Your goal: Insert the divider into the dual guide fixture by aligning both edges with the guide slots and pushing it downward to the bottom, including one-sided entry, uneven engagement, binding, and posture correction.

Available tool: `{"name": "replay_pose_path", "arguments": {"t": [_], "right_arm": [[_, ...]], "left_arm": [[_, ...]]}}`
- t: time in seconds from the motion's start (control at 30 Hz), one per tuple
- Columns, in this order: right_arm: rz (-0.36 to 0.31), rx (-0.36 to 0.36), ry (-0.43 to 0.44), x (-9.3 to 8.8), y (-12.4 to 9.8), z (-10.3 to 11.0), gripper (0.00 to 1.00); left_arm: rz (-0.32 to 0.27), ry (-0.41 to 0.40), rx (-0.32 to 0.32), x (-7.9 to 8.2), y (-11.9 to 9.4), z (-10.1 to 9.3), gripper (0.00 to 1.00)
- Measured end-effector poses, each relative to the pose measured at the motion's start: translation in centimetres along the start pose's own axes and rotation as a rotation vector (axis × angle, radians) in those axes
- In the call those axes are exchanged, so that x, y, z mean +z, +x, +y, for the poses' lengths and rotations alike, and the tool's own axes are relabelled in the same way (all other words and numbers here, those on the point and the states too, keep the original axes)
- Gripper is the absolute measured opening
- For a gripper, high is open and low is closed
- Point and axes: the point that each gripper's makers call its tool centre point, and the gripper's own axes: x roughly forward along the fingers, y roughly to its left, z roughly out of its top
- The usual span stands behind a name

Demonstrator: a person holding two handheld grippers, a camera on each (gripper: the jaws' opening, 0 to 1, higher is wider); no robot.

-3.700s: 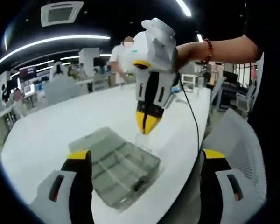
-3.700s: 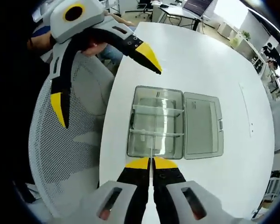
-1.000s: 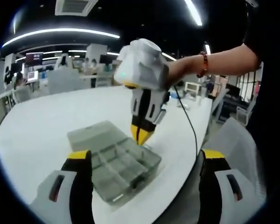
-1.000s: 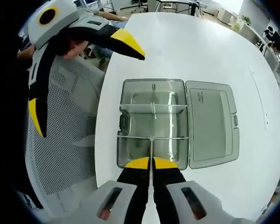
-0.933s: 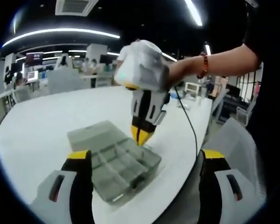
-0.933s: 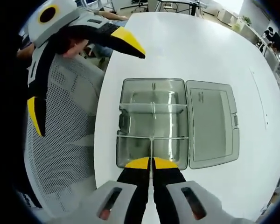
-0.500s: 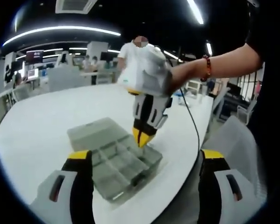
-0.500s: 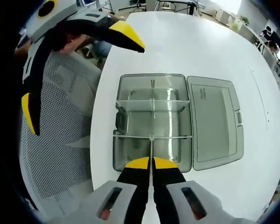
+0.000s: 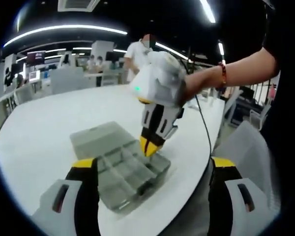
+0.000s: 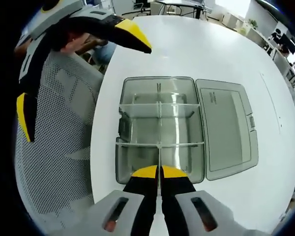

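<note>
The right gripper (image 10: 159, 172), jaws clamped on the clear divider (image 10: 159, 147), hovers over the organizer box (image 10: 160, 128) near the table (image 10: 201, 44) edge; a tilted entry could bind one slot. The left gripper (image 9: 152, 169) is spread wide.

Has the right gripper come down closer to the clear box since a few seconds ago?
Yes. In the left gripper view the right gripper has dropped toward the box; its tips now sit at the box's near compartments.

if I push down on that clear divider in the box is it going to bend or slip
The divider looks like thin clear plastic pinched edge-on by the right gripper, so it may flex if it binds. The smooth box lies loose on the glossy table and could slide.
</note>
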Motion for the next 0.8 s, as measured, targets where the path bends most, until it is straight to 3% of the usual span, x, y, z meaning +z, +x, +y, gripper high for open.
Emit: {"name": "replay_pose_path", "arguments": {"t": [0.37, 0.67, 0.8], "right_arm": [[0.0, -0.004, 0.013, 0.0, 0.03, -0.03, 0.0], [-0.074, -0.03, 0.057, 0.08, -0.26, 0.06, 0.0], [-0.1, -0.046, 0.068, -0.02, -0.69, 0.15, 0.04]], "left_arm": [[-0.006, -0.001, 0.004, 0.24, -0.08, -0.06, 0.91], [0.0, 0.013, -0.003, 0.66, 0.05, -0.32, 0.91], [0.005, 0.017, -0.011, 0.68, 0.32, -0.74, 0.91]]}}
